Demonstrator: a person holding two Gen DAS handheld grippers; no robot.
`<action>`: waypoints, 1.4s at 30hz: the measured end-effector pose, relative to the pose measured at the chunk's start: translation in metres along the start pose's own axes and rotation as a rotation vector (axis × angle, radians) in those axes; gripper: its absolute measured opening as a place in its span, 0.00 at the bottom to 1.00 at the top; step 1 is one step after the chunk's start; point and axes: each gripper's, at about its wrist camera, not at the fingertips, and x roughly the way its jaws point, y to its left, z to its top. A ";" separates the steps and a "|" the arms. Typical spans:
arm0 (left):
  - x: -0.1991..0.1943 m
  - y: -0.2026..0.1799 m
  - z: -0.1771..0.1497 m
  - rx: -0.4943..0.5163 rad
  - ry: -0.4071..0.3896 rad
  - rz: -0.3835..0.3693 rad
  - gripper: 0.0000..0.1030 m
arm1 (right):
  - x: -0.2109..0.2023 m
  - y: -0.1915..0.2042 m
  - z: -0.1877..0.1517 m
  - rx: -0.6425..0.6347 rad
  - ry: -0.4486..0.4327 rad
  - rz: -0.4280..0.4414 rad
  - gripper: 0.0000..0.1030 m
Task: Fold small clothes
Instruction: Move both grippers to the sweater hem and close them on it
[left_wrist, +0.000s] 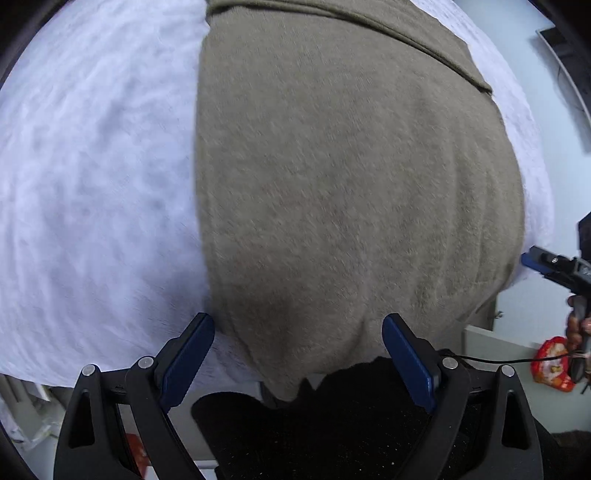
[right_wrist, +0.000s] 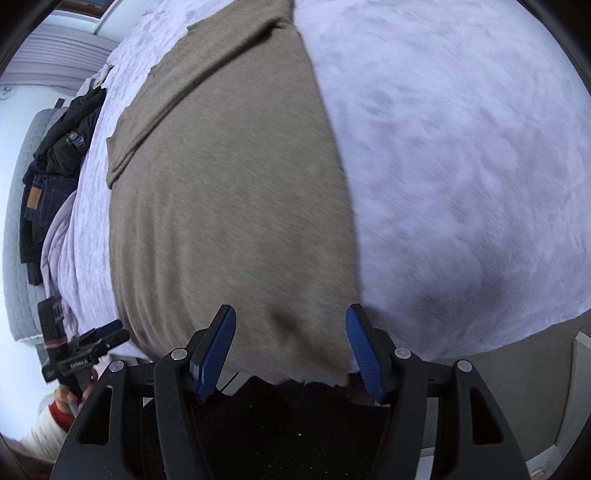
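Left wrist view shows one brown-green top (left_wrist: 351, 177) lying flat on one pale purple blanket (left_wrist: 92, 184). I count two grippers, one in each hand. The left gripper (left_wrist: 299, 332) has its two blue pads spread wide apart, with nothing pinched between them. The right gripper (right_wrist: 290, 325) also has its pads apart, over the near edge of the top, and it holds nothing. The top looks soft and fuzzy, and it is all one color. One sleeve, I think, is folded across it at the far end, but that part is blurry. Its long side runs away from both cameras, and its ragged bottom edge hangs over the near side of the bed. One pile of dark clothes (right_wrist: 55, 147) sits beside the blanket, well away from the top.
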 end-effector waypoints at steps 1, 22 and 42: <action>0.004 0.001 -0.002 -0.006 0.003 -0.029 0.90 | 0.003 -0.009 -0.003 -0.013 0.018 0.026 0.64; 0.025 -0.001 -0.016 -0.004 -0.034 -0.170 0.90 | 0.078 -0.008 -0.022 -0.149 0.207 0.427 0.65; -0.031 0.014 0.013 -0.146 -0.118 -0.386 0.17 | 0.044 0.014 -0.016 0.096 0.045 0.812 0.13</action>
